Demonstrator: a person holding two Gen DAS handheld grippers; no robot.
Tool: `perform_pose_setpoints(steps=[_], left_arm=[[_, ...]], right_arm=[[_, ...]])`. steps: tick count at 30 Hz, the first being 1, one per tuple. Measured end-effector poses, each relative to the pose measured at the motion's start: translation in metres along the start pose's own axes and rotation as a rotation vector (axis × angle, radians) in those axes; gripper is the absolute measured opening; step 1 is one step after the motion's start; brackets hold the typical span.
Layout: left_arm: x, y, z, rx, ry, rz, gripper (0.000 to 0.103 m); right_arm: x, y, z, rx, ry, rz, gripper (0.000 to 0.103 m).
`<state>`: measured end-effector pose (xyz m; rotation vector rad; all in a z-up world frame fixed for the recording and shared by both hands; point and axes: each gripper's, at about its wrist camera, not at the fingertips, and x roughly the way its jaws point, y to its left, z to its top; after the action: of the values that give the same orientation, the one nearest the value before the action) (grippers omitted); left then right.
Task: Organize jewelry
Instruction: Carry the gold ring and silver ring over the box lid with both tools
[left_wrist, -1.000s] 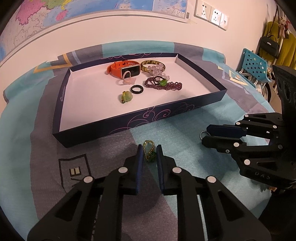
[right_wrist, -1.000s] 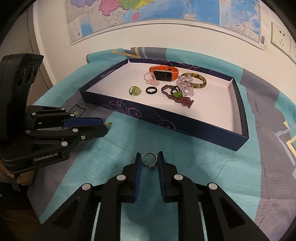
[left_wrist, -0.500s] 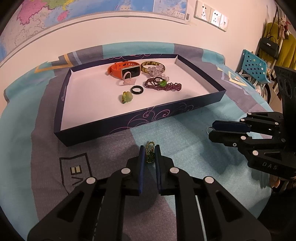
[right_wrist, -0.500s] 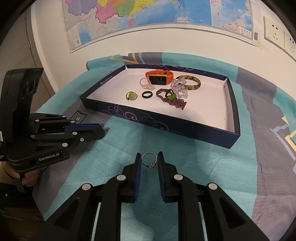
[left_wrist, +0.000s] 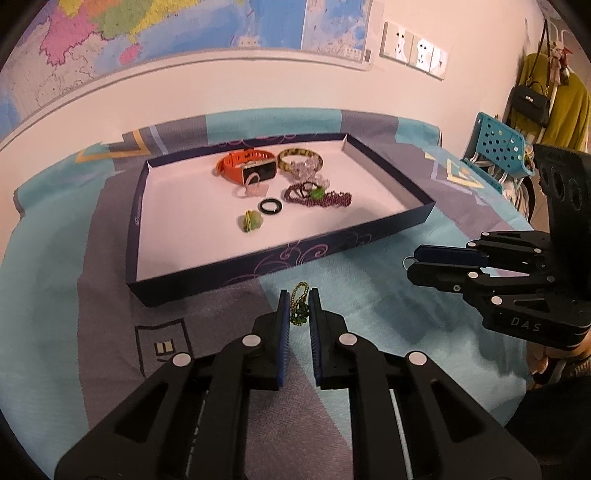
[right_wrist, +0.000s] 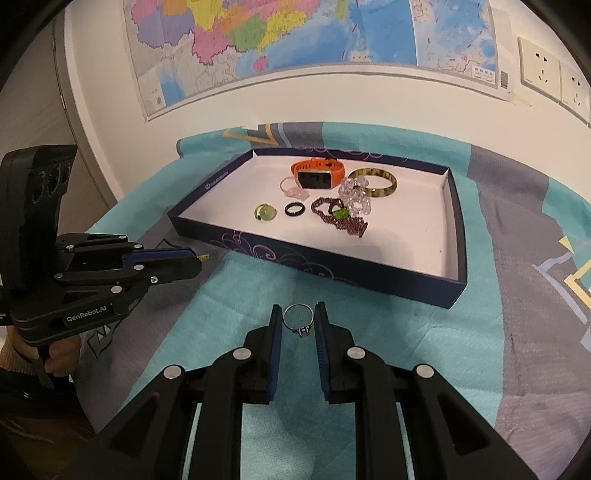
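Left gripper (left_wrist: 298, 300): jaws narrow, clamped on a small green beaded pendant with a gold-green cord loop (left_wrist: 298, 308), which is held between the blue pads, the loop projecting past the tips. Right gripper (right_wrist: 298, 318): jaws narrow, closed on a thin silver metal ring with a small stone setting (right_wrist: 299, 320), seated between the pads near the tips. Ahead of both sets of jaws, on the table covered by a teal and grey patterned cloth (right_wrist: 406, 332), stands a shallow dark-blue box lid with a white floor (right_wrist: 325, 258). It contains an orange-strapped watch (right_wrist: 318, 173), a mottled yellow-brown bangle (right_wrist: 375, 181), a black ring (right_wrist: 294, 209) and a dark purple beaded bracelet (right_wrist: 351, 223).
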<state>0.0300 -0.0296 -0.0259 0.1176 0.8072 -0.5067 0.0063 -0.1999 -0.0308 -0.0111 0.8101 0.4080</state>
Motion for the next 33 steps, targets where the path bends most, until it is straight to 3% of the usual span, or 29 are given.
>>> perform_pose_setpoints(steps=[33], left_arm=[[-0.023, -0.004, 0.030, 0.010, -0.099, -0.013, 0.011]], right_arm=[[-0.016, -0.005, 0.033, -0.014, -0.094, 0.000, 0.016]])
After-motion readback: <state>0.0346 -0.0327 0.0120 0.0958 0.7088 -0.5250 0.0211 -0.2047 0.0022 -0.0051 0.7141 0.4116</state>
